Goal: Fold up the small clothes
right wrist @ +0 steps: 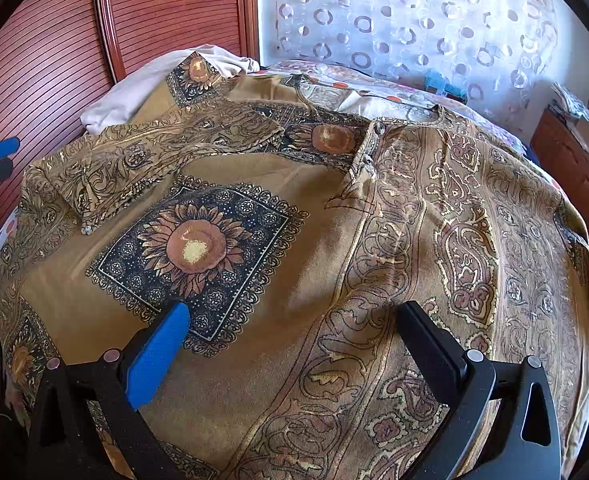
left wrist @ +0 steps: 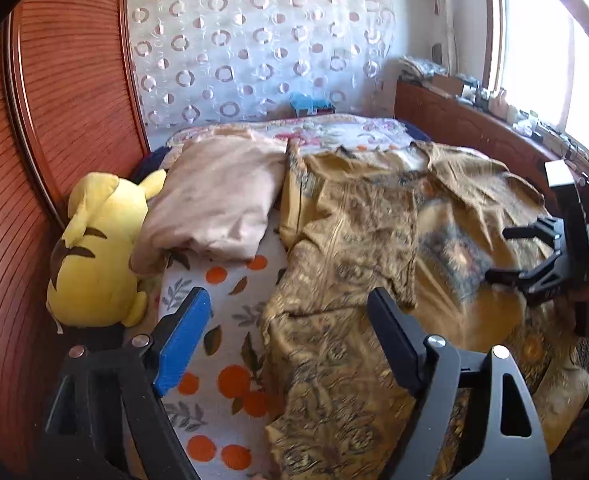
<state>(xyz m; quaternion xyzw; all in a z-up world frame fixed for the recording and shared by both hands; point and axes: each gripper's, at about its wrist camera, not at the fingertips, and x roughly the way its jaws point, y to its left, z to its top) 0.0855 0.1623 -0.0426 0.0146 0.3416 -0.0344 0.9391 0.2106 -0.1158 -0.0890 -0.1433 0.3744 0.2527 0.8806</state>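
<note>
Patterned shirt (right wrist: pixel 334 240) on bed w/ orange-print sheet (left wrist: pixel 222 304), red wood wall (left wrist: pixel 66 80)

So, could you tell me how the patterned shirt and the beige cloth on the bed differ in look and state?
The shirt is mustard with dark sunflower squares and paisley; the beige cloth is plain. The shirt lies spread open with one sleeve folded in, while the cloth is already folded into a thick bundle. The shirt covers far more of the bed. Both rest on it, untouched by either gripper.
</note>
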